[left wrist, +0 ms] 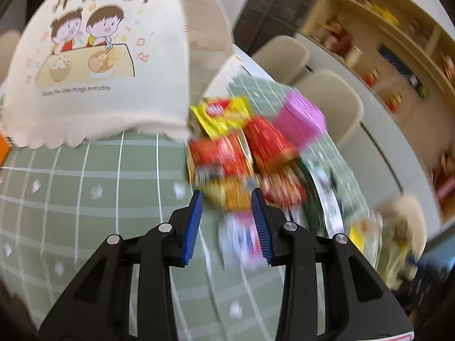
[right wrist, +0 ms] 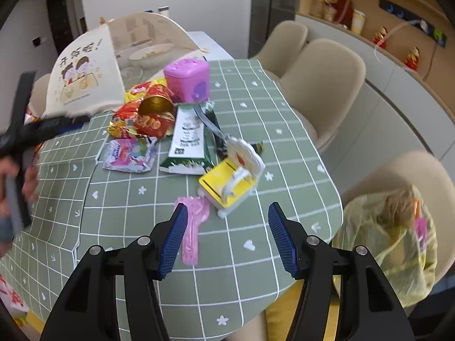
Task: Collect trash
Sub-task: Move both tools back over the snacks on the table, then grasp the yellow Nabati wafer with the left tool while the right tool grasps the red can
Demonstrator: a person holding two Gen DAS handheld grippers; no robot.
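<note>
A heap of wrappers lies on the green checked tablecloth [right wrist: 256,130]: red snack bags [right wrist: 150,122], a yellow wrapper [right wrist: 139,88], a pink-and-white pouch [right wrist: 130,155] and a green-and-white packet [right wrist: 189,142]. My left gripper [left wrist: 227,193] is open, low over the pile, its view blurred. An orange-yellow wrapper [left wrist: 230,196] shows past its tips, and the pink-and-white pouch [left wrist: 241,238] shows between the blue pads without touching them. My right gripper [right wrist: 227,205] stands wide open above the table's near part, holding nothing. A pink comb [right wrist: 193,227] is by its left finger.
A yellow-and-white toy [right wrist: 233,179] and a pink box [right wrist: 189,79] stand by the pile. A cartoon-printed food cover [right wrist: 82,79] rises at the back left. A yellowish trash bag [right wrist: 392,241] sits on a beige chair [right wrist: 426,170] off the table's right edge. A hand [right wrist: 28,176] is at far left.
</note>
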